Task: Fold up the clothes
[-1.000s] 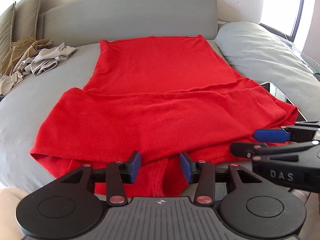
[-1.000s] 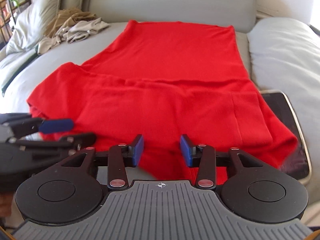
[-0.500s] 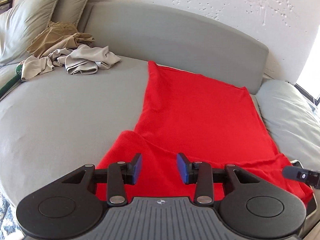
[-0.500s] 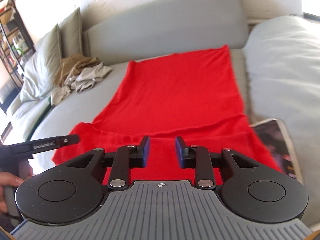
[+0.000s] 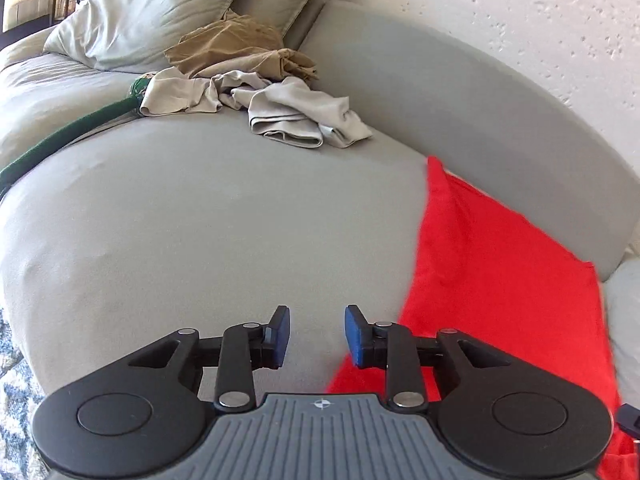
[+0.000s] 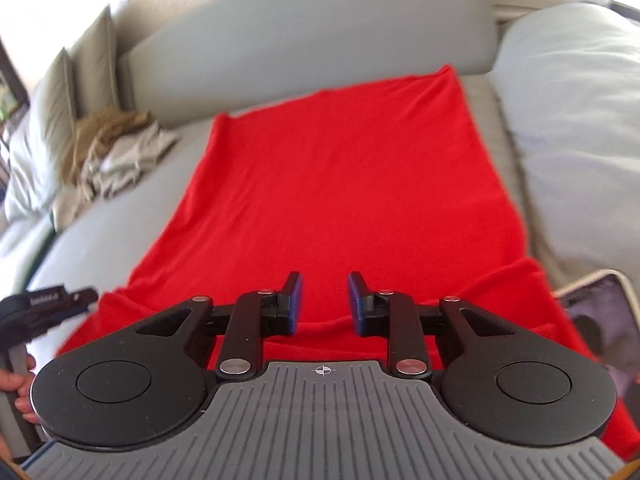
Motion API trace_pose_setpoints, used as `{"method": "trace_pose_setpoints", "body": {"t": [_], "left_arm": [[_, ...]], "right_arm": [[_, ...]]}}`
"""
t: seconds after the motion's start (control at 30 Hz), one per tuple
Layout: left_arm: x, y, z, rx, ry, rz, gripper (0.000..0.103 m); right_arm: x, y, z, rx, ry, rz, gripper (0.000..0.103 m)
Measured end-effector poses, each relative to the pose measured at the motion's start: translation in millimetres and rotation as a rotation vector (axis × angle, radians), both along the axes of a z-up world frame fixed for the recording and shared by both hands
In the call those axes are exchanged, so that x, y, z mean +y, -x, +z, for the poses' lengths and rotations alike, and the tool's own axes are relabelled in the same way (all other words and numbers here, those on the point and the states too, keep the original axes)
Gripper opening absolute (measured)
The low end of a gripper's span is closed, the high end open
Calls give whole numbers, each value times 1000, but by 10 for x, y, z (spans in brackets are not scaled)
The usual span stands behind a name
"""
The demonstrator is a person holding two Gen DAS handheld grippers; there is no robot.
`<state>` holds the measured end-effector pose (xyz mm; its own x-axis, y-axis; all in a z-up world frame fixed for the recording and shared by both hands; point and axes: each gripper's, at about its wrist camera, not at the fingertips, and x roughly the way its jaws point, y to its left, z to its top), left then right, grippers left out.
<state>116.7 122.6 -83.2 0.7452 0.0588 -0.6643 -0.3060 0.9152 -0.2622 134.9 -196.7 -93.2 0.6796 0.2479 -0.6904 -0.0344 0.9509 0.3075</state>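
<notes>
Shift since a second ago: both grippers were low over the near hem of the red garment point(image 6: 340, 184); now both are lifted and tilted up, and the left one has swung off toward the bare grey bed point(image 5: 200, 220).
Left gripper point(image 5: 316, 336): fingers apart, nothing between the blue pads, aimed at open bedding with the red cloth off to its right side.
Right gripper point(image 6: 324, 304): fingers apart and empty, hovering above the near part of the red garment, pointing along its length toward the headboard point(image 6: 300, 28).
Red garment: spread lengthwise on the bed, far end flat by the headboard; a band across the near end lies as a doubled layer with a soft crease.
Other clothes: a crumpled beige and tan pile point(image 5: 256, 92) sits near the pillows point(image 5: 160, 4), well apart from the red piece.
Tablet point(image 6: 600, 320): lies at the bed's right edge, its corner just beside the red cloth.
Meaning for the task: neither gripper holds cloth, so the near fold looks set down. My judgement is that the red piece is only partly folded, since most of its length lies open.
Risk: the tablet's edge could snag the cloth on a sideways fold.
</notes>
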Motion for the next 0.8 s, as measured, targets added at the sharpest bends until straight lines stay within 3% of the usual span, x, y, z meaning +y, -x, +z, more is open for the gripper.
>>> {"method": "trace_pose_setpoints", "body": {"t": [0.03,0.07,0.17,0.3,0.43,0.5,0.53,0.6,0.67,0.8], "left_arm": [[-33,109,75,-14,8,-25,31],[-125,217,123,-25,3,-78,34],[-576,509,121,-37,-44,-309,40],[-1188,720,-170,61,-145,-513,42],[-1477,944,-191,127,-266,-564,43],[-1427,991,-149,202,-215,-564,43],[-1382,1007,-133,250,-171,-571,43],[-1302,1014,24,240,-142,-559,44],[-1224,1016,209,205,-127,-540,44],[-1067,1018,580,135,-97,-502,46]], "right_arm": [[-85,97,60,-5,-15,-9,46],[-135,205,99,-4,-20,-7,50],[-216,512,153,13,-18,16,50],[-134,828,71,31,22,63,49],[-78,1120,-157,143,85,97,48],[-52,1361,-138,158,114,124,49],[-80,1435,-147,207,84,131,52],[-145,1579,-157,298,21,140,49],[-288,1692,-82,296,-63,104,49],[-511,1750,480,125,-65,49,56]]}}
